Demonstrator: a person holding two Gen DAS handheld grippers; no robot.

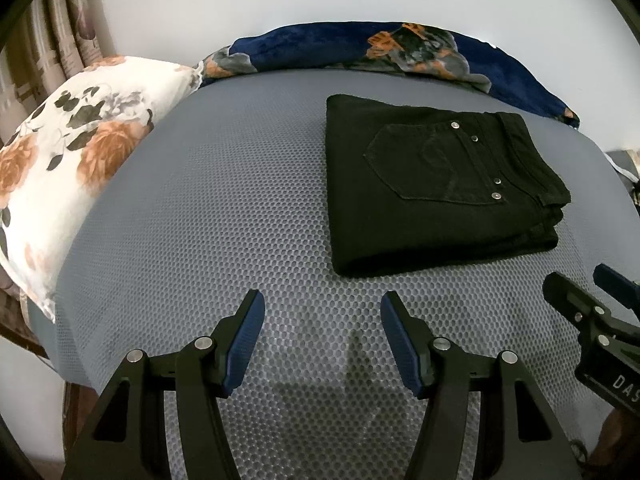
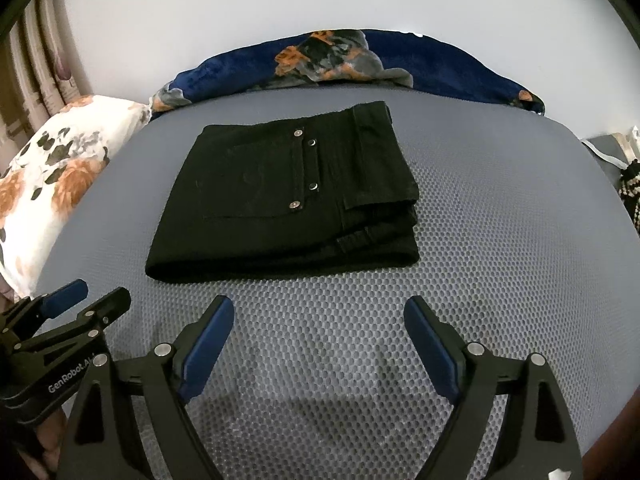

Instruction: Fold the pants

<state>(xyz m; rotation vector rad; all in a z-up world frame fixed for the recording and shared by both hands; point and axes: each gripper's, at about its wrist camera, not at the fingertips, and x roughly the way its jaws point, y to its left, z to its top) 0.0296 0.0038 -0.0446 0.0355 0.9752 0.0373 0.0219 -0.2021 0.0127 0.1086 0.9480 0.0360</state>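
Pants of black denim (image 2: 280,196), folded into a thick rectangle with a riveted back pocket on top, lie on the grey honeycomb-mesh mattress cover (image 2: 500,264). We hold our left gripper (image 1: 322,302) and right gripper (image 2: 319,306) just short of the pants, each with fingers spread apart and holding nothing. A floral white pillow (image 1: 68,160) and a navy flowered blanket (image 2: 340,64) border the cover.

You're in a home bedroom: floral pillow (image 1: 60,168), navy flowered blanket (image 1: 360,50), curtains (image 1: 48,28), all around a grey mesh-covered bed (image 1: 220,220).
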